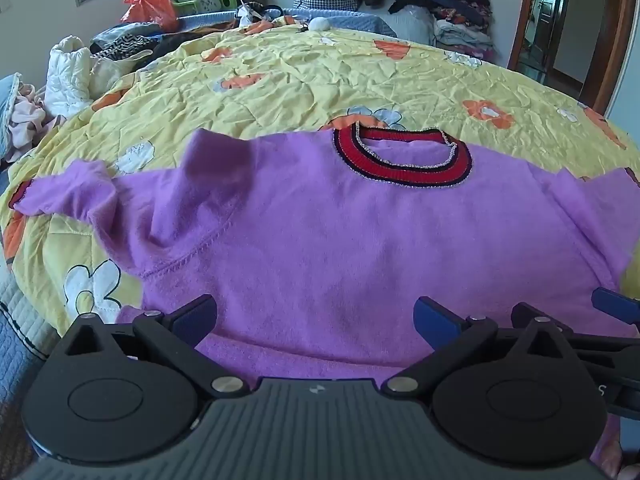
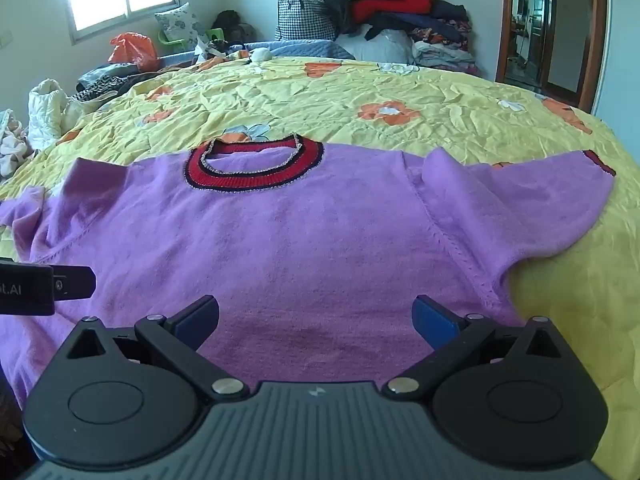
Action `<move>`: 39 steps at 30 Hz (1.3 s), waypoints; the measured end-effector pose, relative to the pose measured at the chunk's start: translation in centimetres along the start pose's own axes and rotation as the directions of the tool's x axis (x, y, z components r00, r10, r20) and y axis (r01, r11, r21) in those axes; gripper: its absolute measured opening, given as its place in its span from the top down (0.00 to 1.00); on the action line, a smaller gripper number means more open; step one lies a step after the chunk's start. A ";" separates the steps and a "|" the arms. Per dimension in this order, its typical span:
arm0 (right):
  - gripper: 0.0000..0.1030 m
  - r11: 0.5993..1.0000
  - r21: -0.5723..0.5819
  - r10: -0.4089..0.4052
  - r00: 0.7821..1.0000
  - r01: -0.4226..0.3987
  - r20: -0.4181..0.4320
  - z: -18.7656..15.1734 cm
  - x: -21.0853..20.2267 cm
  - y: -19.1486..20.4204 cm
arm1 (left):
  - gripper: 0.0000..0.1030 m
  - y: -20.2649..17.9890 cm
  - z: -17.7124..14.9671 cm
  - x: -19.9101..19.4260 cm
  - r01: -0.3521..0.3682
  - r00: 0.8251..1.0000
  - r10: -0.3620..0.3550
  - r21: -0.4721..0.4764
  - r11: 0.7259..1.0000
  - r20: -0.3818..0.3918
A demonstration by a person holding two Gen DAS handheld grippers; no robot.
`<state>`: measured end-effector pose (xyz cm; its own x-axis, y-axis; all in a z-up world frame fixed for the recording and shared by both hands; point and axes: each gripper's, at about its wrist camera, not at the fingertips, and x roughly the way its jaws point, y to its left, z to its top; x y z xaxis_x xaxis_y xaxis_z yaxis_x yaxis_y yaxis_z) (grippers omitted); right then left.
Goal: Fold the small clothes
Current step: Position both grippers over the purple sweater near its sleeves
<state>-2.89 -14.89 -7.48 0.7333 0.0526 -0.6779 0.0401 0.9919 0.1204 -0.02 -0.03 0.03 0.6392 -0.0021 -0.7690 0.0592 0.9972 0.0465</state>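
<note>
Both hand-held grippers, L (image 1: 315, 318) & R (image 2: 315, 318), tilt downward, jaws wide (empty), over purple sweater (image 1: 360, 248).

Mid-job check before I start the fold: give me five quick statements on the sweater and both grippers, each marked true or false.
1. The purple sweater lies spread out on the yellow floral quilt. True.
2. The left gripper is clamped on the hem. False: its jaws stand wide open above the fabric, gripping nothing.
3. The red striped collar is on the far side from the grippers. True.
4. The right gripper holds a sleeve. False: it is open and empty over the lower body.
5. Both sleeves are already folded across the chest. False: the left sleeve and right sleeve stick outward.
</note>
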 end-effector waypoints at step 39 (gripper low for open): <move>0.00 0.982 -0.061 -0.182 0.981 0.178 -0.063 2.0 -0.2 -2.1 | 0.00 0.5 0.3 -0.9 0.022 1.000 -0.022 -0.017 1.000 0.016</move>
<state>-1.82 -17.26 -6.15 0.6696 -0.1219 -0.7327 0.1290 0.9905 -0.0468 -0.31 0.45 0.93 0.6500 -0.0248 -0.7595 0.0597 0.9980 0.0186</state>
